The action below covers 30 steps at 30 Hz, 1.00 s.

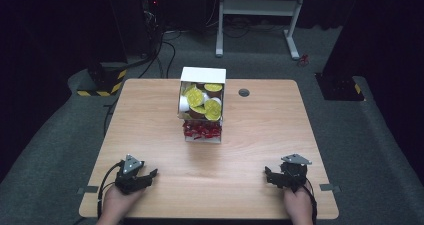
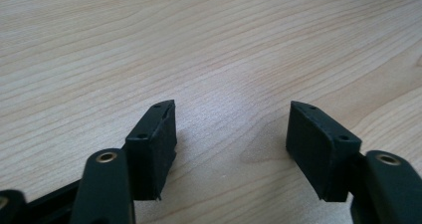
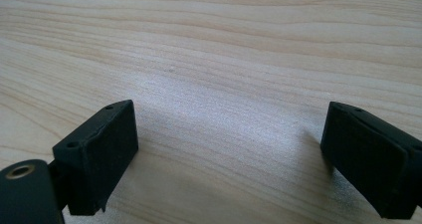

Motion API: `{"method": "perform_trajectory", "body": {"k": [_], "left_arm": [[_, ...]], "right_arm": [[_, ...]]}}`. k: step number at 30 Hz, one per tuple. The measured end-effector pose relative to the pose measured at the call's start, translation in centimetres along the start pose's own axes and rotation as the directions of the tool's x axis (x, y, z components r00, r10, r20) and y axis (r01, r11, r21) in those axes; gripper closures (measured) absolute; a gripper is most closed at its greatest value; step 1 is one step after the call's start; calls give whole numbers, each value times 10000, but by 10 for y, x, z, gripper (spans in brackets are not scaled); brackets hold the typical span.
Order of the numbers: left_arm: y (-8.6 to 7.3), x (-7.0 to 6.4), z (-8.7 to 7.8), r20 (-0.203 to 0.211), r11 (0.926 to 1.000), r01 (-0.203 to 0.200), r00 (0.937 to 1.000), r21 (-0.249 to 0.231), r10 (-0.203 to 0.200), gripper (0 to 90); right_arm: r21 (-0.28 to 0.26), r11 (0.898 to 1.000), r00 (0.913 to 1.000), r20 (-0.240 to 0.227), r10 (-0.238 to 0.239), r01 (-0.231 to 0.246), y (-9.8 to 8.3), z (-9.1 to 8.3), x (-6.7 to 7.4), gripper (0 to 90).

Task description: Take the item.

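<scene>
White box (image 1: 202, 105) sits at the far middle of the desk (image 1: 150, 110), its opening turned toward the person, with yellow-lidded cups (image 1: 212, 108) stacked in the upper part and a cluster of red wrapped pieces (image 1: 202, 130) in the lower tray nearest the hands. Both grippers rest at the near edge, well apart from it: the left gripper (image 1: 148, 175) at the near left, the right gripper (image 1: 270, 176) at the near right, each held by a hand that comes in from the bottom. The box lies forward and inward from both, roughly midway between them, perhaps a touch nearer the left one; its long axis runs near to far. In the left gripper view the fingers (image 2: 152, 149) stand partly apart over bare wood with nothing between them. In the right gripper view the fingers (image 3: 97, 152) stand wider apart, likewise empty. Either hand, I judge, would have to travel forward and toward the centre line to reach the box's open face.
</scene>
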<state>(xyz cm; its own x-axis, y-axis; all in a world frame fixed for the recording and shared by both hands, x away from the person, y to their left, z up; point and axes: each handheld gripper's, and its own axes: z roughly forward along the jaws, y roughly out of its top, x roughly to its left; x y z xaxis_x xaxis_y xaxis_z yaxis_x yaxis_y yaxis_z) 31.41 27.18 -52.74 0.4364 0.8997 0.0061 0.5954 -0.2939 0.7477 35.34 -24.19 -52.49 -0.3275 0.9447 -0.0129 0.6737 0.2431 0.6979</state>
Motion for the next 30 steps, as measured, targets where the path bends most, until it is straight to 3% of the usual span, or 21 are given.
{"method": "perform_trajectory", "body": {"k": [3, 13, 17, 25, 28, 30], "left_arm": [[1, 1, 0, 58, 10000, -11, 10000, -29, 11, 391], [6, -3, -14, 8, 9968, -7, 10000, -802, 8, 442], [7, -4, -16, 154, 9925, 224, 9997, -1200, -207, 450], [11, -10, -16, 159, 9922, 13, 9999, -1245, 6, 426], [14, -10, -13, 359, 9927, 288, 9990, -1167, -247, 420], [17, -10, -13, 372, 9932, 220, 9991, -1144, -178, 419]], "right_arm": [[0, 10000, 10000, 0, -4, 4, 0, 0, 0, 78], [0, 10000, 10000, -6, 2, -2, 0, 0, 0, 78], [-12, 10000, 10000, -42, -26, 26, 1, 1, 0, 77], [-37, 10000, 10000, 39, 7, -7, 1, 2, 1, 76], [-23, 10000, 10000, 34, 59, -59, 1, 2, 1, 76], [3, 10000, 10000, -6, 20, -20, 2, 2, 1, 76]]}}
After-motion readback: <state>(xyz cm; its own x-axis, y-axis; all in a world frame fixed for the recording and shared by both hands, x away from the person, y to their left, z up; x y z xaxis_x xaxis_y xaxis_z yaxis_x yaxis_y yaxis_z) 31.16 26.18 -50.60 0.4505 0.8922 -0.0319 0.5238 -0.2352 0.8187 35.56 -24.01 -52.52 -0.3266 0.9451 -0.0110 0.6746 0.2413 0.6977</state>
